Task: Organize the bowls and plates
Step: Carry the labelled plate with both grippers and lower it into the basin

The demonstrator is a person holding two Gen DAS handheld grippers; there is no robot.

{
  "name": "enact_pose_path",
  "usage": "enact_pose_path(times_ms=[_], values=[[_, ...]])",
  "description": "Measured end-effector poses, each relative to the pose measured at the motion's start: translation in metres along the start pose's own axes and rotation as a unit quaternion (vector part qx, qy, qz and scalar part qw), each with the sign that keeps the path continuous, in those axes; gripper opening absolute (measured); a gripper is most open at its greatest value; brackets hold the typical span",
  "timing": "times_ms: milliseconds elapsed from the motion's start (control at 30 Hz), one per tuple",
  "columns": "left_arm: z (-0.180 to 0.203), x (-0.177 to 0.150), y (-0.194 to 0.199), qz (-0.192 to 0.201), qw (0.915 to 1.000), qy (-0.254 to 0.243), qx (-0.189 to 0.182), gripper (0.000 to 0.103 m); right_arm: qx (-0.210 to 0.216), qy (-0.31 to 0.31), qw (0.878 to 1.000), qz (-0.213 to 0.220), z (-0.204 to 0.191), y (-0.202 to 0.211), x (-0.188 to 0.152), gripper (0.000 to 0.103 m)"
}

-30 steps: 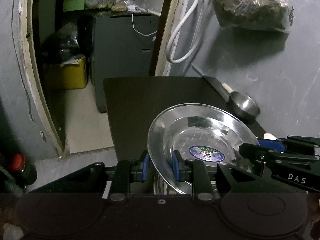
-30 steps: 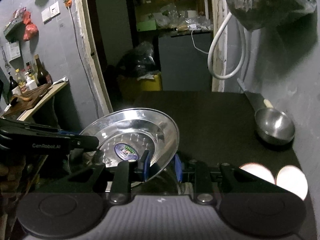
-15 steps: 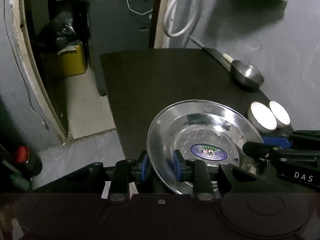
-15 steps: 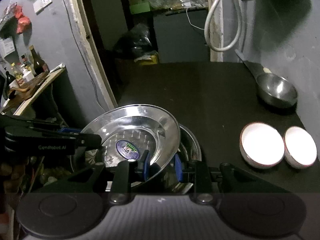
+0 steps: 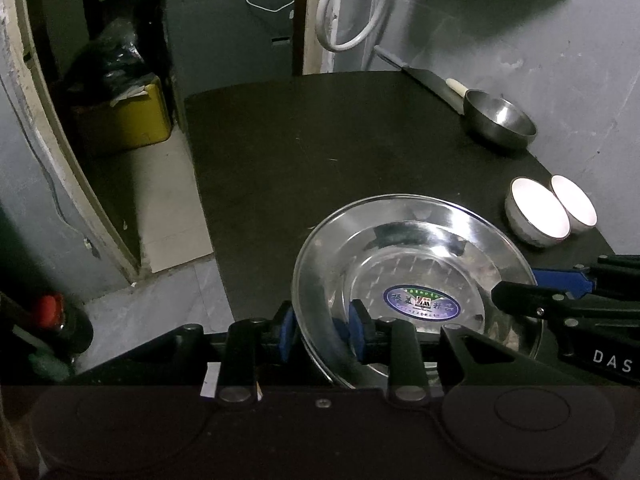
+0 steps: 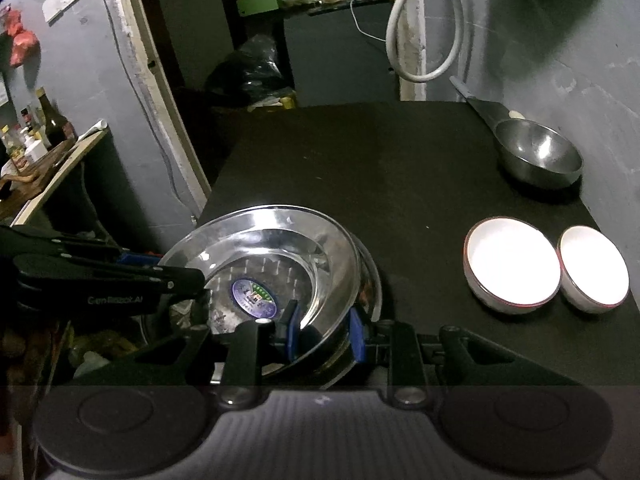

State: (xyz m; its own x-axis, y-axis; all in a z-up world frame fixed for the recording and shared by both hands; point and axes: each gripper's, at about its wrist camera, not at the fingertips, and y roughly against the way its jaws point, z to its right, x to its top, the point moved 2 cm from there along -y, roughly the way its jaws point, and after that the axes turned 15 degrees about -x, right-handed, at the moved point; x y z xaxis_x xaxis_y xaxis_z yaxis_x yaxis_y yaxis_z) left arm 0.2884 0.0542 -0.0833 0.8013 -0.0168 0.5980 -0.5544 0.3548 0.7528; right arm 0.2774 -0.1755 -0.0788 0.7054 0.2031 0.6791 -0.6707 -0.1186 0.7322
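Note:
A steel plate (image 5: pixel 420 248) (image 6: pixel 280 248) with a blue oval sticker sits low at the near left corner of the black table (image 5: pixel 320 160), held on both sides. It rests tilted over a second steel plate (image 6: pixel 370 276), whose rim shows at its right. My left gripper (image 5: pixel 320 332) has the plate's left rim between its blue pads; its jaws are opening, and the pads still look to be against the rim. My right gripper (image 6: pixel 325 334) is shut on the near right rim. Each gripper shows in the other's view: the right gripper (image 5: pixel 520 286), the left gripper (image 6: pixel 160 268).
Two white bowls (image 6: pixel 512 266) (image 6: pixel 594 270) stand side by side at the right of the table. A steel bowl (image 6: pixel 538 152) and a knife (image 6: pixel 484 110) lie at the back right by the grey wall. The table's left edge drops to the floor by a yellow bin (image 5: pixel 124 120).
Both grippers have come down with the steel plate, which now lies on the plate beneath. The views have tilted down, bringing the white bowls into view. The left pads stand slightly wider apart.

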Motion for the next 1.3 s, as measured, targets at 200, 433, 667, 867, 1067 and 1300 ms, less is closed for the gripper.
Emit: enact_pose_path(times_ms=[200, 433, 667, 867, 1067, 1300], values=[[0.002, -0.002, -0.005, -0.005, 0.9999, -0.010, 0.005, 0.031, -0.003, -0.001, 1.000, -0.004, 0.000, -0.005, -0.002, 0.029], [0.004, -0.001, -0.006, -0.010, 0.9997, -0.018, 0.010, 0.032, -0.011, 0.009, 1.000, -0.003, -0.005, -0.005, -0.003, 0.030], [0.010, 0.001, -0.010, -0.017, 0.9990, -0.034, 0.021, 0.034, -0.022, 0.027, 0.999, 0.002, -0.011, -0.003, -0.003, 0.031], [0.014, 0.001, -0.014, -0.024, 0.9982, -0.046, 0.031, 0.034, -0.028, 0.034, 0.999, 0.002, -0.015, -0.003, -0.006, 0.031], [0.019, 0.000, -0.017, -0.032, 0.9964, -0.063, 0.046, 0.035, -0.029, 0.038, 0.999, -0.004, -0.015, -0.004, -0.009, 0.032], [0.019, 0.002, -0.020, -0.037, 0.9966, -0.056, 0.049, 0.035, -0.033, 0.046, 0.998, -0.004, -0.019, -0.006, -0.009, 0.032]])
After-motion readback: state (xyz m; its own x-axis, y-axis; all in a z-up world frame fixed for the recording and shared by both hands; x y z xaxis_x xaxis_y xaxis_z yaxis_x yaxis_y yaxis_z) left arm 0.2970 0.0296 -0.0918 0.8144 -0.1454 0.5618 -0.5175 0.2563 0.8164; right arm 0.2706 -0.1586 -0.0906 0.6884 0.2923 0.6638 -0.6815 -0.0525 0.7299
